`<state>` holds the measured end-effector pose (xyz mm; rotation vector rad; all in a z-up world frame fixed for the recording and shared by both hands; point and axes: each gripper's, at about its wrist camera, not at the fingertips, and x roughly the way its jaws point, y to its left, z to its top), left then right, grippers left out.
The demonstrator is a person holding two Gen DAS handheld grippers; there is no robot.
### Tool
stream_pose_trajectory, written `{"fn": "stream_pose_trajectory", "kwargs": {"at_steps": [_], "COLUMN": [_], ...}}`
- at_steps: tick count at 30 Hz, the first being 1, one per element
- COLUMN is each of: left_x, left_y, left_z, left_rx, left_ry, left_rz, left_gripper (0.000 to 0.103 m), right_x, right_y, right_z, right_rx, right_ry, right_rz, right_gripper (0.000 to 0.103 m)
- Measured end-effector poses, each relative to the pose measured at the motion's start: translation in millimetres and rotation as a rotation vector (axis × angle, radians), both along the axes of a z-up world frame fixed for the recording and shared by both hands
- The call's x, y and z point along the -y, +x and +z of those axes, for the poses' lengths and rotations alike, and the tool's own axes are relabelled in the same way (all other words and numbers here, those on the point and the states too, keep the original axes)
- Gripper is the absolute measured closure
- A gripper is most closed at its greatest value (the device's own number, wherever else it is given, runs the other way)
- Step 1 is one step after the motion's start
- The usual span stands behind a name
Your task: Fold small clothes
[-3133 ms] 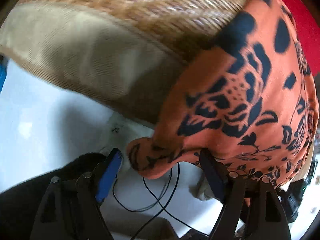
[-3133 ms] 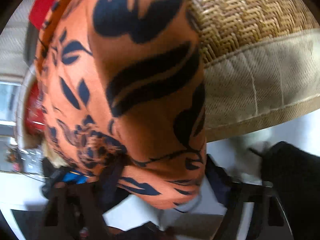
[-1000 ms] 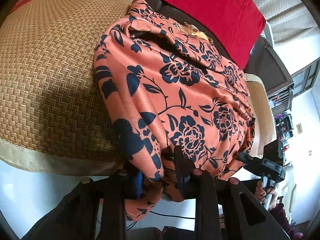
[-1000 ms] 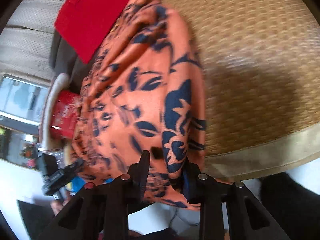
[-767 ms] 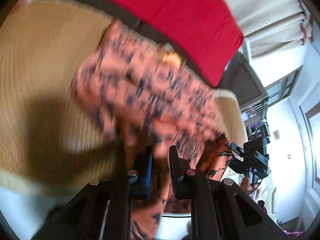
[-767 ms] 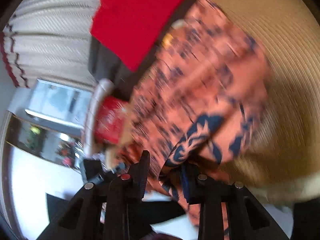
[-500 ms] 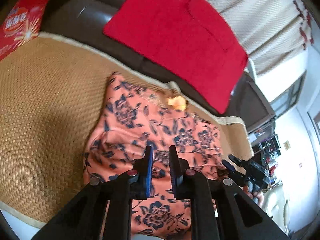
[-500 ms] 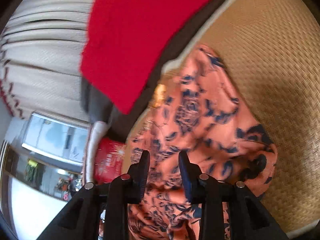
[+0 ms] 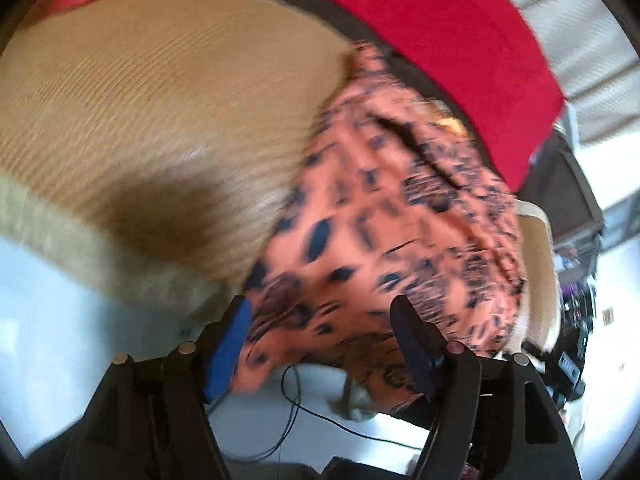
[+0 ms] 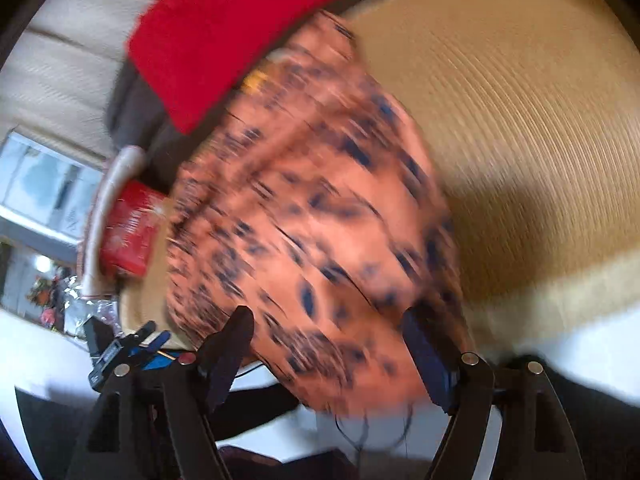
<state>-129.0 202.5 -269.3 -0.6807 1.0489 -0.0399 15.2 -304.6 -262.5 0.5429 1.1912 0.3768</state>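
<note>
An orange garment with a dark blue flower print (image 9: 384, 216) lies on a woven tan seat mat (image 9: 160, 92), its near edge hanging over the front of the seat. Both views are motion-blurred. My left gripper (image 9: 320, 320) is open, its fingers wide apart at the garment's hanging near edge. In the right wrist view the same garment (image 10: 312, 216) fills the middle. My right gripper (image 10: 328, 328) is open too, fingers either side of the hanging edge, holding nothing.
A red cushion (image 9: 448, 36) leans on the dark sofa back behind the garment. A red packet (image 10: 128, 228) lies at the seat's far end. Black cables (image 9: 296, 400) run over the white floor below. The left gripper (image 10: 120, 348) shows at the lower left of the right wrist view.
Both grippers were shut on the garment and lifted it; they have since let go, opened wide and dropped back to the garment's near edge at the seat front.
</note>
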Motion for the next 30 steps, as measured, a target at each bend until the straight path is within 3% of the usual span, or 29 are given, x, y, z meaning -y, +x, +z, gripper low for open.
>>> {"fn": "stream_pose_trajectory", "kwargs": {"at_steps": [3, 6, 7, 10, 14, 20, 24, 26, 27, 30], "left_x": [-5, -5, -4, 4, 10, 18, 32, 37, 41, 57], "left_y": [-8, -9, -8, -1, 5, 19, 31, 36, 38, 37], "left_z": [-29, -57, -62, -63, -60, -47, -41, -42, -42, -45], "left_rx": [-0.094, -0.201, -0.208, -0.184, -0.124, 0.007, 0.037, 0.039, 0.042, 0.056], "left_ry": [-0.013, 0.004, 0.026, 0.112, 0.162, 0.117, 0.099, 0.082, 0.07, 0.033], "left_rz": [0.041, 0.051, 0.046, 0.003, -0.031, -0.037, -0.099, -0.119, -0.128, -0.151], "left_gripper": [0.023, 0.023, 0.023, 0.023, 0.023, 0.024, 0.025, 0.032, 0.036, 0.04], "right_x": [11, 3, 2, 2, 5, 26, 35, 39, 38, 22], "right_y": [-16, -23, -23, -18, -4, 17, 27, 28, 28, 33], "right_z": [-36, -63, -68, -75, -78, -57, -60, -59, -55, -38], "right_rx": [-0.098, -0.161, -0.163, -0.146, -0.084, 0.031, 0.02, 0.016, 0.026, 0.066], "right_ry": [-0.039, -0.158, -0.224, -0.287, -0.401, -0.158, -0.013, 0.05, 0.104, 0.178], "right_rz": [-0.042, 0.028, 0.048, 0.1, 0.214, 0.198, 0.155, 0.155, 0.173, 0.23], "right_gripper": [0.023, 0.023, 0.023, 0.023, 0.023, 0.023, 0.026, 0.036, 0.052, 0.056]}}
